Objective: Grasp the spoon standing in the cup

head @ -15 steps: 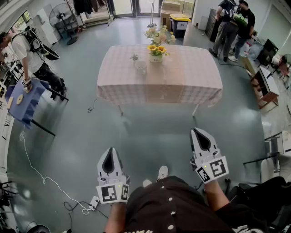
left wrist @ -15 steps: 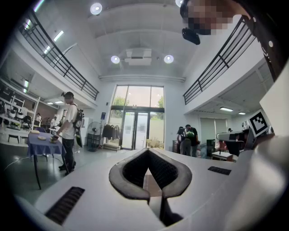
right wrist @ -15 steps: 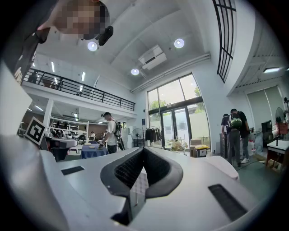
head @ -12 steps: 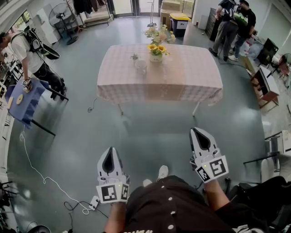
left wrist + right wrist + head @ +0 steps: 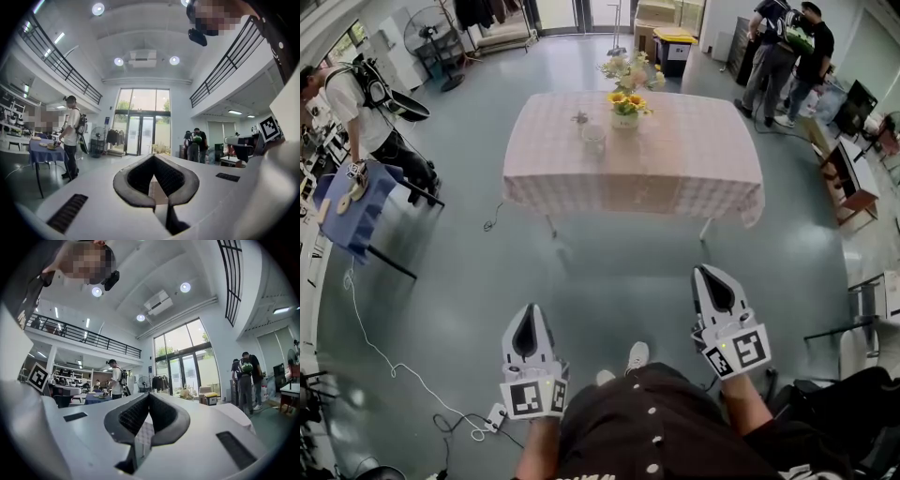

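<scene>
Spoon (image 5: 580, 120) and cup (image 5: 593, 141) sit well ahead of you on the left part of a table (image 5: 694, 169), near its far edge, and both grippers are well short of them. Just right of the cup stands a vase of yellow flowers (image 5: 625, 105), with a taller pale bouquet (image 5: 631, 70) behind it. Between you and the table lies a stretch of floor (image 5: 609, 272), and a white cable (image 5: 380, 352) trails over it to your left. A person with a backpack (image 5: 356, 103) bends over a blue-covered stand (image 5: 356, 202) at the left. Two more people (image 5: 787, 56) stand at the far right, and a yellow-lidded bin (image 5: 672, 42) sits beyond the table. The spoon shows only as a thin stem with a small dark top rising from the cup, too small to tell more. The cup is pale and round. The table's cloth is a fine pale check hanging in soft folds, and the floor is smooth, glossy grey. Your left gripper (image 5: 528, 317) and right gripper (image 5: 709, 279) are white with dark ribbed pads; each has its jaws clenched together tip to tip, pointing level toward the table.
</scene>
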The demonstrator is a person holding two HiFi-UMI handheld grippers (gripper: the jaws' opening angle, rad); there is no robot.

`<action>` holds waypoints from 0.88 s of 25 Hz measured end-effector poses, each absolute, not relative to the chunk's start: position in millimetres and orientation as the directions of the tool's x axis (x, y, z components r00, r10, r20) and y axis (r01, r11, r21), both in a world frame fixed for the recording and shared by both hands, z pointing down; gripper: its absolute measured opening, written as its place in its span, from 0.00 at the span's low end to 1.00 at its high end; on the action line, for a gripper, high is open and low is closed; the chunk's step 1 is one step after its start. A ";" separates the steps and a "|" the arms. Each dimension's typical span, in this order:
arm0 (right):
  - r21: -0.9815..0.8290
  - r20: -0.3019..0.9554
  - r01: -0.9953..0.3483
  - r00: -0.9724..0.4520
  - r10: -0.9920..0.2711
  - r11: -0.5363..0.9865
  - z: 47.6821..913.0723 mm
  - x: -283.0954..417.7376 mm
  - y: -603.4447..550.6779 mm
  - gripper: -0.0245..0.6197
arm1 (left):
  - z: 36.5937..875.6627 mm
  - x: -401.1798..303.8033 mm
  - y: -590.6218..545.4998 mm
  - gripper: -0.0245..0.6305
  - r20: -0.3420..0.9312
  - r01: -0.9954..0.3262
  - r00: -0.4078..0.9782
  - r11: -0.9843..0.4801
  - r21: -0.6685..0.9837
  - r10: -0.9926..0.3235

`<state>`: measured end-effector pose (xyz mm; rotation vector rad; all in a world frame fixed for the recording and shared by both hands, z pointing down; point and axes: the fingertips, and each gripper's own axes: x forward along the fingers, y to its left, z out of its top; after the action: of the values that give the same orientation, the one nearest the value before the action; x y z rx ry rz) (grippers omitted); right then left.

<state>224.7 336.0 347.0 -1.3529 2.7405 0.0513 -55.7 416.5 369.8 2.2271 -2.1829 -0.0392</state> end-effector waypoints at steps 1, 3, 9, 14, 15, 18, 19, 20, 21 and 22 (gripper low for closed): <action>-0.008 -0.092 -0.791 -0.609 -0.788 0.612 347.1 224.7 336.2 0.04 | 370.0 -54.8 416.4 0.06 -0.001 -0.999 0.020 -0.020 0.033 -1.000; -0.013 -0.090 -0.778 -0.624 -0.776 0.628 348.4 224.4 335.9 0.13 | 370.5 -51.8 415.1 0.06 0.000 -0.999 0.020 -0.020 0.031 -1.000; -0.013 -0.079 -0.761 -0.646 -0.759 0.648 350.7 227.3 328.5 0.46 | 370.1 -41.1 407.7 0.06 0.003 -0.999 0.019 -0.019 0.028 -1.000; -0.012 -0.084 -0.751 -0.657 -0.749 0.660 352.5 233.0 318.4 0.48 | 370.8 -32.5 398.1 0.06 0.009 -1.000 0.010 -0.010 0.024 -1.000; -0.013 -0.085 -0.749 -0.659 -0.748 0.662 353.1 234.0 315.7 0.48 | 370.8 -31.1 395.7 0.06 0.009 -1.000 0.007 -0.007 0.023 -1.000; -0.009 -0.090 -0.742 -0.667 -0.739 0.671 353.5 237.0 307.2 0.48 | 369.8 -25.8 389.4 0.06 0.006 -1.000 -0.004 0.004 0.021 -1.000; -0.009 -0.089 -0.740 -0.670 -0.737 0.673 354.1 238.2 304.9 0.48 | 369.7 -23.8 388.1 0.06 0.005 -1.000 -0.008 0.008 0.021 -1.000; -0.009 -0.087 -0.738 -0.672 -0.735 0.675 354.8 239.7 303.4 0.48 | 369.7 -21.8 387.8 0.06 0.007 -1.000 -0.013 0.013 0.021 -1.000; -0.011 -0.085 -0.736 -0.674 -0.734 0.677 355.1 241.5 302.5 0.48 | 369.9 -19.6 388.2 0.06 0.011 -1.000 -0.017 0.018 0.022 -1.000; -0.011 -0.084 -0.734 -0.676 -0.732 0.679 355.0 243.3 301.6 0.48 | 369.9 -17.6 388.9 0.06 0.014 -0.999 -0.022 0.022 0.023 -1.000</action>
<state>243.3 301.6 355.0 -1.2265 2.8034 0.0353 -17.6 388.9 369.9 2.1788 -2.2266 -0.0106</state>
